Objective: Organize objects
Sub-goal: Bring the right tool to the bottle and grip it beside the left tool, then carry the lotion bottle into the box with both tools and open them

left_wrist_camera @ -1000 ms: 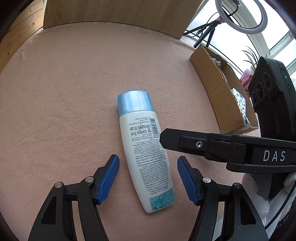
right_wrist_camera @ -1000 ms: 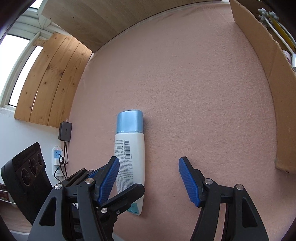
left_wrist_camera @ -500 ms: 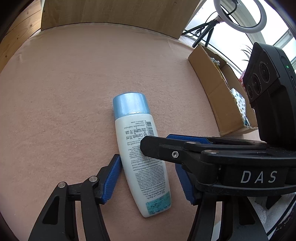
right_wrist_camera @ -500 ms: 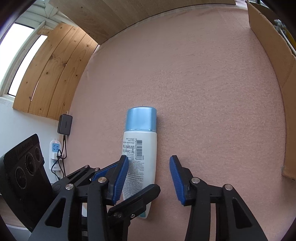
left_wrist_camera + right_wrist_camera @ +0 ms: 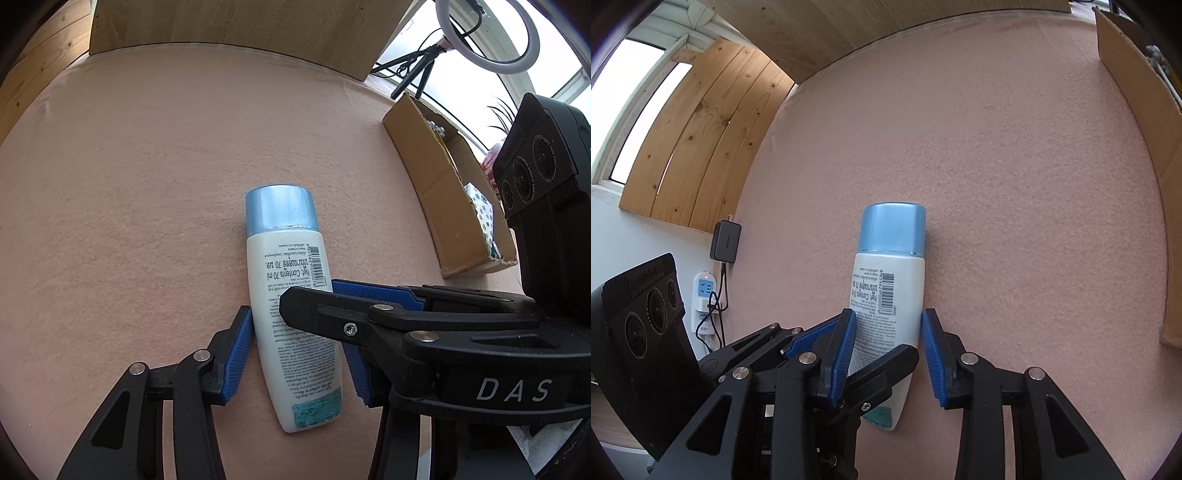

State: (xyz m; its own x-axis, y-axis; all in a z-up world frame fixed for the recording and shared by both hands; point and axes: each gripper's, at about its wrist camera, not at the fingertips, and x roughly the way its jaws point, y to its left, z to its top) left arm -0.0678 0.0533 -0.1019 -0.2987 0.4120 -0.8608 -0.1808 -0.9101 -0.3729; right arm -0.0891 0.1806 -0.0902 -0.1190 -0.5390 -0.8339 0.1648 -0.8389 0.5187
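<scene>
A white bottle (image 5: 288, 295) with a light blue cap lies flat on the pink cloth (image 5: 147, 184), cap pointing away. My left gripper (image 5: 299, 350) straddles its lower body, with the left pad pressed to the bottle's side. The right pad is partly hidden behind a black finger (image 5: 332, 317) of the other gripper, which crosses over the bottle. In the right wrist view the bottle (image 5: 890, 280) sits between the blue pads of my right gripper (image 5: 888, 343), and both pads touch its sides. The left gripper's finger (image 5: 886, 365) crosses over the bottle's lower end there.
An open cardboard box (image 5: 436, 177) with several items inside stands at the right edge of the cloth, and its wall (image 5: 1145, 92) shows at the right. A ring light on a tripod (image 5: 480, 37) is behind it. A charger and socket (image 5: 709, 291) hang on the left wall.
Both grippers moved in over the bottle and narrowed. The right gripper's wide-open jaws have closed onto the bottle's sides, and the left pads now touch it. The bottle stays on the cloth.
</scene>
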